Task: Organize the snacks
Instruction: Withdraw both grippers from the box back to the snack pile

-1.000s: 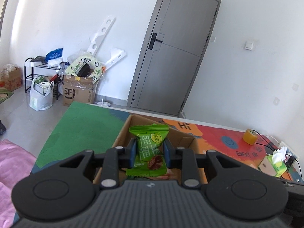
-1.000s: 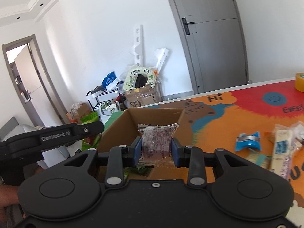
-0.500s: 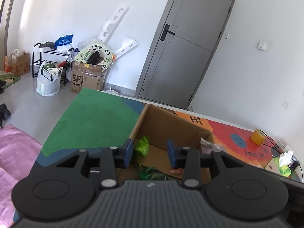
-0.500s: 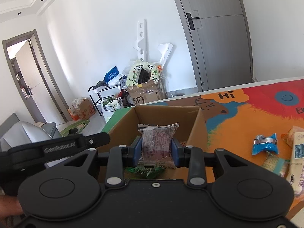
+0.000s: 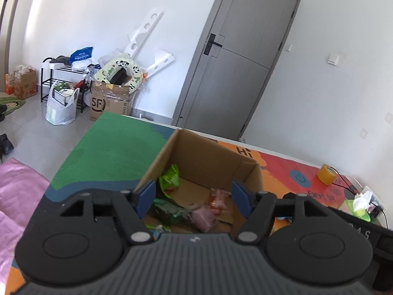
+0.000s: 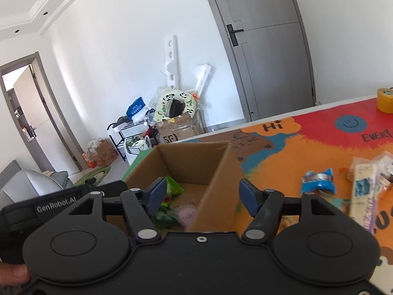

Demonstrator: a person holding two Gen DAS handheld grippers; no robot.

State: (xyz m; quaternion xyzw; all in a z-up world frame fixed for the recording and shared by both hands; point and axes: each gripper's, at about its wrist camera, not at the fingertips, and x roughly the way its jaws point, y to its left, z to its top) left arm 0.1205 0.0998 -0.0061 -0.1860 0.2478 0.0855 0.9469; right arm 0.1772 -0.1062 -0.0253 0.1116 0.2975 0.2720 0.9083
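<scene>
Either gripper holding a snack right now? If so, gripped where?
Nothing held. The left gripper and right gripper have both just been opening, with nothing between their pads. Both hang over the cardboard box, where snack packets lie inside.

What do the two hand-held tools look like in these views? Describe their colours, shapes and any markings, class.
Both tools are matt black plastic. The left tool has a ribbed body, two round discs, silver pivot screws and blue pads. The right tool has a smooth body with the same discs, screws and blue pads. White "GenRobot.AI" lettering marks the left tool's side, seen in the right wrist view.
</scene>
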